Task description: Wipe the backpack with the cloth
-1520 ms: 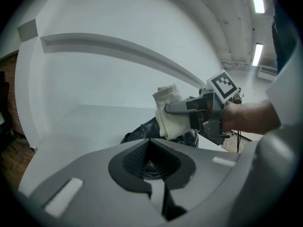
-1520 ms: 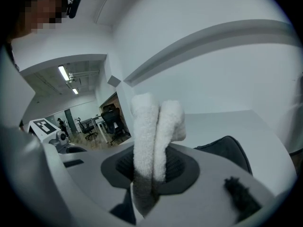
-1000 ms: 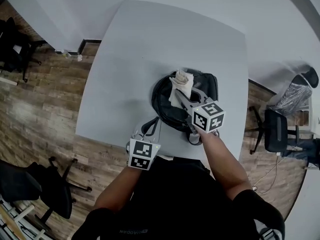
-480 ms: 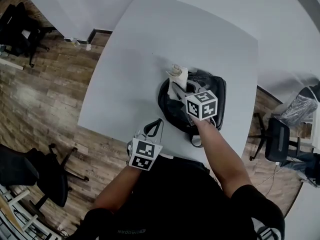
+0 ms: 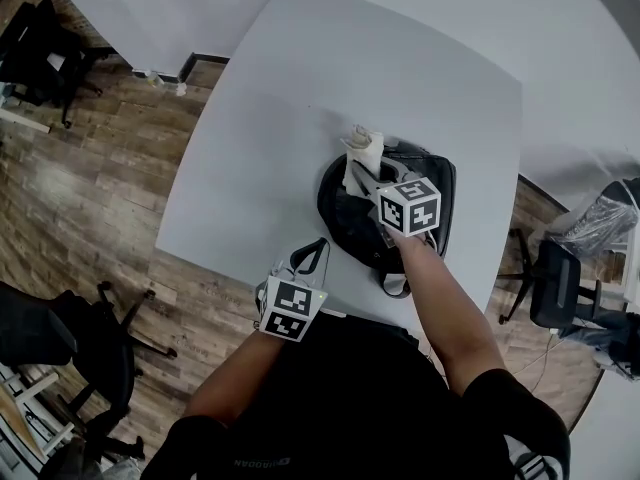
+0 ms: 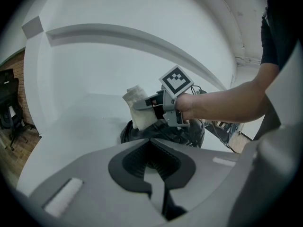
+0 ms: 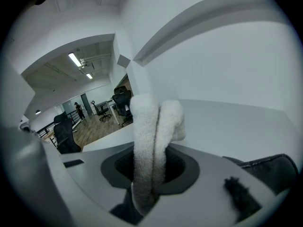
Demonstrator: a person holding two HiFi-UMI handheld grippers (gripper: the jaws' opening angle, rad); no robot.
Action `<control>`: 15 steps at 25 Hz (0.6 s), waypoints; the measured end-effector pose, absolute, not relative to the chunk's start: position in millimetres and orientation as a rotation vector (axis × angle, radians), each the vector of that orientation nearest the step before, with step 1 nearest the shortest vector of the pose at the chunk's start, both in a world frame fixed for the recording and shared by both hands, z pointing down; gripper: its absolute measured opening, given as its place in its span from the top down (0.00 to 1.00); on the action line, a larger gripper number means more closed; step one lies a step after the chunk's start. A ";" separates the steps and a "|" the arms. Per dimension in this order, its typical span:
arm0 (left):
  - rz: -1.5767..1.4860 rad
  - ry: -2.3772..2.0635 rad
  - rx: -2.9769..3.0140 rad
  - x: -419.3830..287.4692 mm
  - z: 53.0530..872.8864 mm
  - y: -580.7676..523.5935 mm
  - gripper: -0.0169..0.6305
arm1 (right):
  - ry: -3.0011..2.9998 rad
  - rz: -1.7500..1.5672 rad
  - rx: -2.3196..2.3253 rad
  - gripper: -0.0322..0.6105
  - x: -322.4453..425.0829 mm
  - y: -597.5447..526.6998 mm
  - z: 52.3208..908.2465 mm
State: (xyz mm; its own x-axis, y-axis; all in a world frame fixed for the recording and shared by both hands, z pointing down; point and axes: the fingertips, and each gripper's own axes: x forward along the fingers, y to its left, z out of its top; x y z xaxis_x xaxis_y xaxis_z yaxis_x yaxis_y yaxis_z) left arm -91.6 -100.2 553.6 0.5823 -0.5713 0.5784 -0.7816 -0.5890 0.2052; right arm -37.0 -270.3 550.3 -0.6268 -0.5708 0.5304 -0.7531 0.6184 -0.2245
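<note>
Backpack lies near the table's near right edge, with my right claw clamped on the cloth over its far side.
My left claw sits at the near edge, jaws together on nothing, so the bag is not braced. I judge a firm stroke could shove it toward that edge, or drag could pull the cloth out. My right claw's view shows the folded cloth pinched between the jaws, which the head view half hides. Only the head view shows where the bag lies. Whether cloth touches bag, I cannot tell.
</note>
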 end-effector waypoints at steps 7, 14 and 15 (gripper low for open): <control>0.647 -1.061 2.397 -83.3 552.6 -105.5 0.96 | -2.429 0.598 1.097 0.80 -19.7 -272.4 540.7; 0.652 -1.016 2.433 -64.9 547.4 -109.5 0.96 | -2.412 0.583 1.171 0.80 9.8 -274.8 528.9; 0.652 -1.009 2.440 -61.8 547.0 -109.7 0.96 | -2.409 0.582 1.183 0.80 14.7 -275.2 527.7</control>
